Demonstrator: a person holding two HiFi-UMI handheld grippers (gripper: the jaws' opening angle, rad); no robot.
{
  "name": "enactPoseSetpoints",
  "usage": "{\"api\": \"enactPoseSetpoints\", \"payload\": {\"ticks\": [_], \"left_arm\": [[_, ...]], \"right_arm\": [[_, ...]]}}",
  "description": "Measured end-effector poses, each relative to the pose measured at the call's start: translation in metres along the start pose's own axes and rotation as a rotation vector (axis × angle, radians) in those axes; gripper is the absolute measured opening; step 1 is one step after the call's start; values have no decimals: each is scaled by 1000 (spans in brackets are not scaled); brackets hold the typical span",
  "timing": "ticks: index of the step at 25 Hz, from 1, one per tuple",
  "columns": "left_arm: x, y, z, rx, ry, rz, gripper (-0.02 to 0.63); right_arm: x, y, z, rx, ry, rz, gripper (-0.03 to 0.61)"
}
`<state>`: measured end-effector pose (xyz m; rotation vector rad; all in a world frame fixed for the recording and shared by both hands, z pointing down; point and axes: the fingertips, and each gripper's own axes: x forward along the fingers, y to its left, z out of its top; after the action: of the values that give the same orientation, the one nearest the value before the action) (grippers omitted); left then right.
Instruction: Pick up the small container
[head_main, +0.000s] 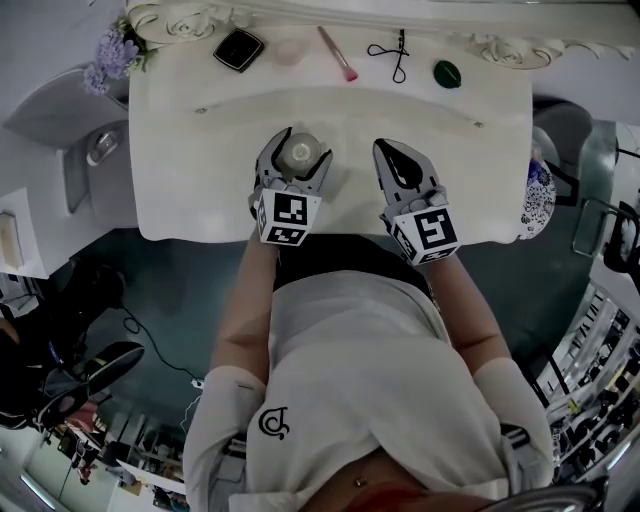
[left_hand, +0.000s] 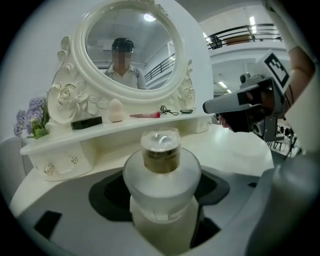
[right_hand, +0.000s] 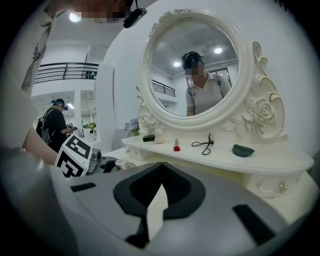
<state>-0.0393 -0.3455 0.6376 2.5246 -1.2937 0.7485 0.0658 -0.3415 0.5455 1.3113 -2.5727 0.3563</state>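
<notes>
Small container (left_hand: 161, 182) within open left gripper (head_main: 301, 146)

Hidden behind the grey jaws of the left gripper (head_main: 300, 148): the base of the frosted glass container with gold collar and clear cap (left_hand: 161, 175); pad contact with the glass impossible to tell. Masked by mosaic: the face reflected in the ornate white round mirror (left_hand: 129, 30). Cut off by the white dressing table's (head_main: 200, 200) edge: a blue-and-white patterned round object (head_main: 537, 195), kind unclear. Too small to identify: a dark green oval item (head_main: 447, 73) near the table's back.
</notes>
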Motion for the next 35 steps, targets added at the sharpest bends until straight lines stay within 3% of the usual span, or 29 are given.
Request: {"api": "enactPoseSetpoints", "payload": {"ticks": [4, 12, 17, 23, 29, 35], "left_arm": [[-1, 1, -1, -13, -2, 3, 348], [-9, -9, 12, 52, 28, -25, 348], [-34, -9, 49, 46, -27, -17, 348], [-75, -5, 97, 100, -87, -16, 348], [-125, -1, 147, 110, -168, -42, 348], [-157, 13, 181, 103, -233, -56, 348]], "right_arm": [[-3, -4, -1, 16, 7, -7, 6], [-10, -1, 3, 17, -1, -11, 7], [-18, 9, 19, 6, -28, -9, 6], [-28, 23, 54, -12, -86, -25, 6], [-41, 31, 77, 40, -99, -75, 6], [-46, 48, 104, -20, -108, -74, 6]]}}
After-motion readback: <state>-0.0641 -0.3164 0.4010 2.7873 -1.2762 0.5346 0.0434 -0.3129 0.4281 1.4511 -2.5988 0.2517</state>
